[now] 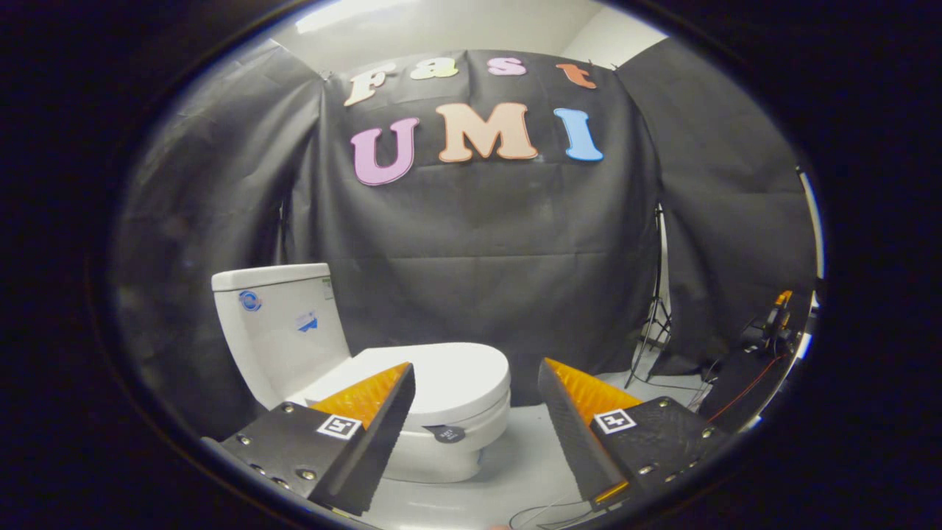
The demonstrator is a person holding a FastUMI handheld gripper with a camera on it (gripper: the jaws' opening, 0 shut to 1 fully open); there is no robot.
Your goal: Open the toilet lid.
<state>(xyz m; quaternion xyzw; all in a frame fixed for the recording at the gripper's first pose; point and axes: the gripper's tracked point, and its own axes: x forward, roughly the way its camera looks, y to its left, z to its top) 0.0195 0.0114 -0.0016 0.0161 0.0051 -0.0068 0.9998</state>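
Hovering gripper [477, 368], jaws spread wide and empty, closed toilet lid [449, 372] just ahead, white tank [283, 324] behind

Black cloth [478, 243] hangs as the booth's back wall, with more draped panels at 9 and 3 o'clock. At about 3 o'clock a thin light-stand tripod [655, 309] rises in the gap between panels. Farther toward 4 o'clock, cables [743, 383], one red, trail over the pale floor [515, 456].

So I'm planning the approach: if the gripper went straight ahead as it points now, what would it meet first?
Probably the closed toilet lid, its front edge, just ahead of the open gripper; depth is unclear, so it might pass beside it.
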